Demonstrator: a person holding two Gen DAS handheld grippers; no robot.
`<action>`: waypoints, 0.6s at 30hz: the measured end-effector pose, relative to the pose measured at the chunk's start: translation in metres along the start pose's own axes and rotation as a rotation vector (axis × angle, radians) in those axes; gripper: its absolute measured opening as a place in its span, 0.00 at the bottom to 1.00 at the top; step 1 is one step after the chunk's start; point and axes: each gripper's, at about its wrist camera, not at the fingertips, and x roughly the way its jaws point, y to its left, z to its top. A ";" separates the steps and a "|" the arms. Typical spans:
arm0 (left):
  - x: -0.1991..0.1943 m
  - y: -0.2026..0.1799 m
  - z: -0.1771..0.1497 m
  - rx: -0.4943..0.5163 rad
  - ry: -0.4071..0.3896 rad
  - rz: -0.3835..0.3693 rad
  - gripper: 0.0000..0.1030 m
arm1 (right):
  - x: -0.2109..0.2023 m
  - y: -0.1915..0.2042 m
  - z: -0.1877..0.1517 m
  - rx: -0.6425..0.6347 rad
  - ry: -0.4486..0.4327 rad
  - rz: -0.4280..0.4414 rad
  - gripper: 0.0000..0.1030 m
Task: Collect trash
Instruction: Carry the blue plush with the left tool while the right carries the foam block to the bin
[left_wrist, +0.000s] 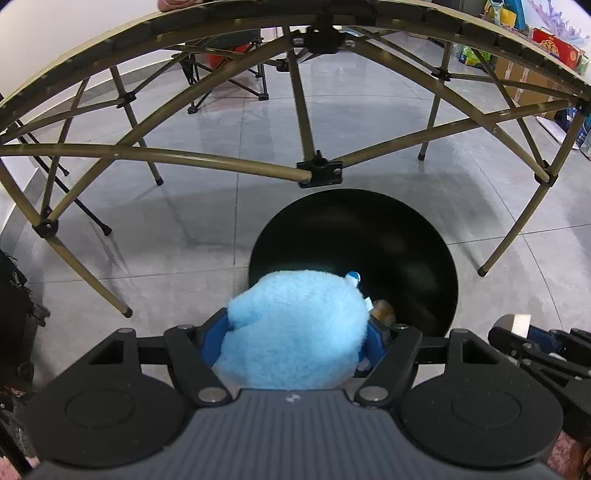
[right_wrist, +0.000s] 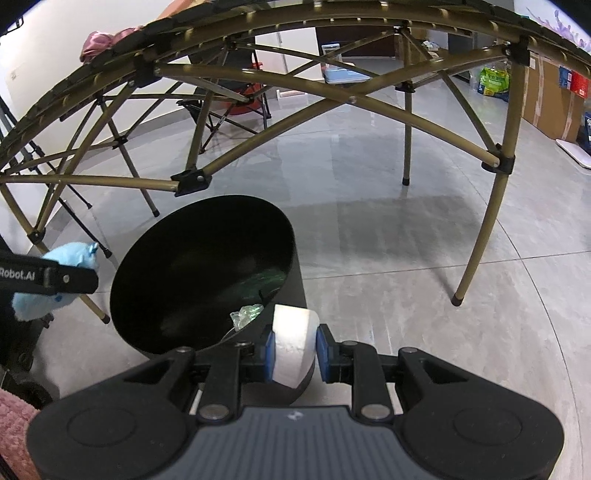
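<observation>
right wrist view, right claw (right_wrist: 295, 349) clamping white roll (right_wrist: 293, 343), left claw (left_wrist: 295, 332) clamping blue plush (left_wrist: 295, 328), table frame (right_wrist: 280, 122) above black bin (right_wrist: 192, 332), perhaps wrappers inside

floor: I see glossy grey tiles (right_wrist: 369, 184) | furniture: folding table frame (left_wrist: 306, 122) overhead, camp chair (right_wrist: 236, 99) far behind | right: cardboard boxes (right_wrist: 550, 96) | wall (right_wrist: 55, 59): white
</observation>
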 end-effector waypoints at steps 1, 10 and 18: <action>0.001 -0.002 0.001 0.000 0.001 -0.002 0.70 | 0.000 -0.001 0.000 0.003 0.000 -0.002 0.21; 0.011 -0.022 0.012 0.003 0.020 -0.021 0.70 | 0.004 -0.005 0.000 0.007 0.010 -0.008 0.21; 0.021 -0.036 0.020 -0.003 0.043 -0.041 0.70 | 0.011 -0.012 -0.001 0.021 0.030 -0.040 0.21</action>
